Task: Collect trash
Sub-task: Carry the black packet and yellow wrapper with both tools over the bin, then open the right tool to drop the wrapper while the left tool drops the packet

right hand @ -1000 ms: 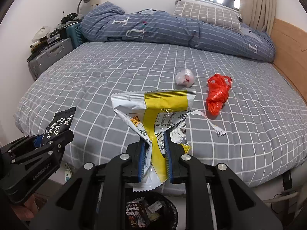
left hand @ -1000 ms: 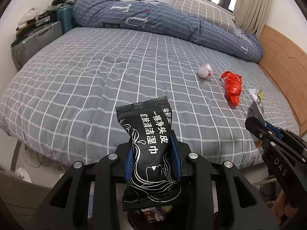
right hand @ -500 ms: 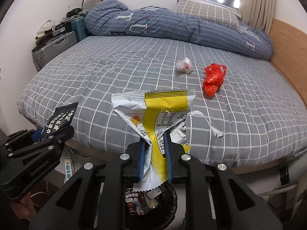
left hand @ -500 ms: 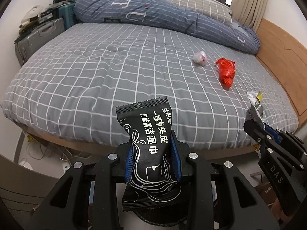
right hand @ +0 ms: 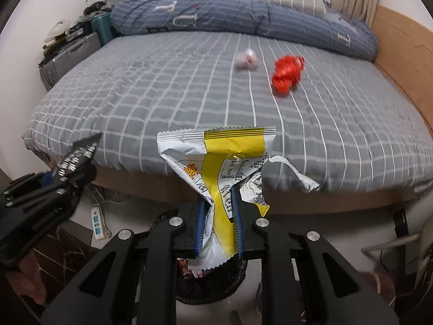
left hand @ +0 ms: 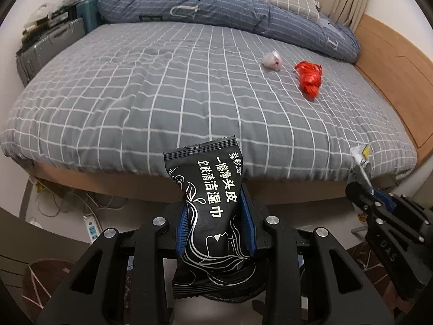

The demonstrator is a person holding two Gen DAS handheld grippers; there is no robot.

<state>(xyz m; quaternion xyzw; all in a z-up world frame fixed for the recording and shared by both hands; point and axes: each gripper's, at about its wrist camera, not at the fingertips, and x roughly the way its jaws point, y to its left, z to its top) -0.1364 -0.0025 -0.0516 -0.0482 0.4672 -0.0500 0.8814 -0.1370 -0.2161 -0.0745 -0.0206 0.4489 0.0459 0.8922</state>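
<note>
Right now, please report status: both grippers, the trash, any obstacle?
Left hand-held gripper shut on black wet-wipe packet. Right hand-held gripper shut on yellow-white snack wrapper. Black mesh bin below; nothing blocking.

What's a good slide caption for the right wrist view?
Right gripper holding a torn yellow snack wrapper above the trash bin, bed behind.

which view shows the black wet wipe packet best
The left wrist view: the black packet sits front and centre in the left claw, its white print sharp. The right wrist view catches only its blurred top edge at far left.
</note>
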